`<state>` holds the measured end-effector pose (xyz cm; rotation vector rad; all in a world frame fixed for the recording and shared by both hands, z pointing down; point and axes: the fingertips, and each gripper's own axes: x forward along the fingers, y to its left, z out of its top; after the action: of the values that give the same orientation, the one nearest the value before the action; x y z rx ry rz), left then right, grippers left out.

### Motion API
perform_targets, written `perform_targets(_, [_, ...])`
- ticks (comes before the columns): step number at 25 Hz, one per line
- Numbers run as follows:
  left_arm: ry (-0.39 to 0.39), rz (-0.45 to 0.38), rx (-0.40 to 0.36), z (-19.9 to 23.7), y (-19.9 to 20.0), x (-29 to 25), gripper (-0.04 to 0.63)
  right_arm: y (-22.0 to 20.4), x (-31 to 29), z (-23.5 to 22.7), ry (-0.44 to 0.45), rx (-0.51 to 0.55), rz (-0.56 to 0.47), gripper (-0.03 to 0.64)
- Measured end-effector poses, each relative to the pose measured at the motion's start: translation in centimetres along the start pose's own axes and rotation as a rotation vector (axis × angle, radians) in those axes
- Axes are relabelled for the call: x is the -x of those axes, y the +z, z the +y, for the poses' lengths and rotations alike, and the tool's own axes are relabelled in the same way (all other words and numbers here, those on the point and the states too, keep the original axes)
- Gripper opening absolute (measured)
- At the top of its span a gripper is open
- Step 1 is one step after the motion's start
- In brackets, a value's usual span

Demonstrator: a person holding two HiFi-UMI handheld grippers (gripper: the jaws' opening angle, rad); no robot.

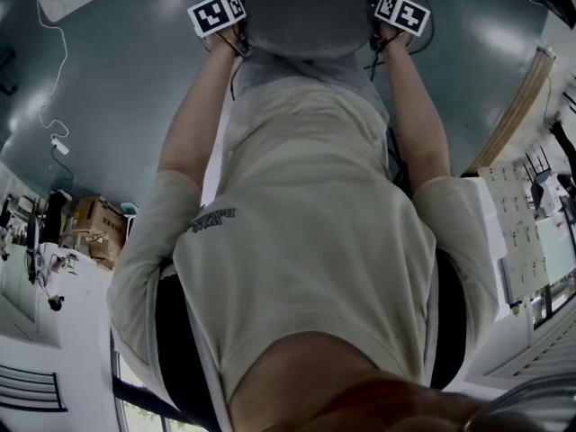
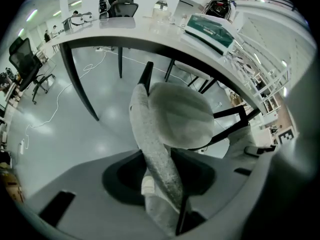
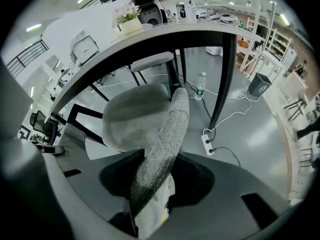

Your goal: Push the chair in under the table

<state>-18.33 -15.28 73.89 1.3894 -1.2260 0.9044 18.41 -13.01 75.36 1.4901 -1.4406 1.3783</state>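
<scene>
Beside the table (image 2: 135, 29), left tongs (image 2: 161, 191) and right tongs (image 3: 150, 191) each clamp the chair (image 2: 182, 119) back (pads buried in fabric; legs mostly hidden beneath seat).

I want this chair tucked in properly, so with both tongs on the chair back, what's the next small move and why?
Probably a short, straight push toward the table. The left tongs and right tongs both grip the chair back, the seat looks mostly outside the table's edge, and it sits between the table legs.
</scene>
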Motion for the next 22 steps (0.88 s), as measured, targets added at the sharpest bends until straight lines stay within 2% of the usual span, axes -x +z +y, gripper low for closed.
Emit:
perform_targets(6, [0.004, -0.016, 0.017, -1.1, 4.7, -1.3, 0.155, 5.3, -1.6, 0.0, 0.013, 0.003, -0.014, 0.167])
perform_targets(12, [0.012, -0.017, 0.03, -0.8, 7.9, -1.7, 0.156, 8.7, -2.7, 1.3, 0.023, 0.013, -0.014, 0.17])
perform_targets(17, [0.021, -0.011, 0.03, -1.0, 9.2, -2.3, 0.156, 10.4, -3.5, 1.3, 0.018, 0.028, -0.011, 0.172])
perform_targets(22, [0.018, -0.013, 0.022, -1.0, 10.6, -2.6, 0.158, 11.4, -3.6, 1.6, 0.033, -0.016, -0.048, 0.175])
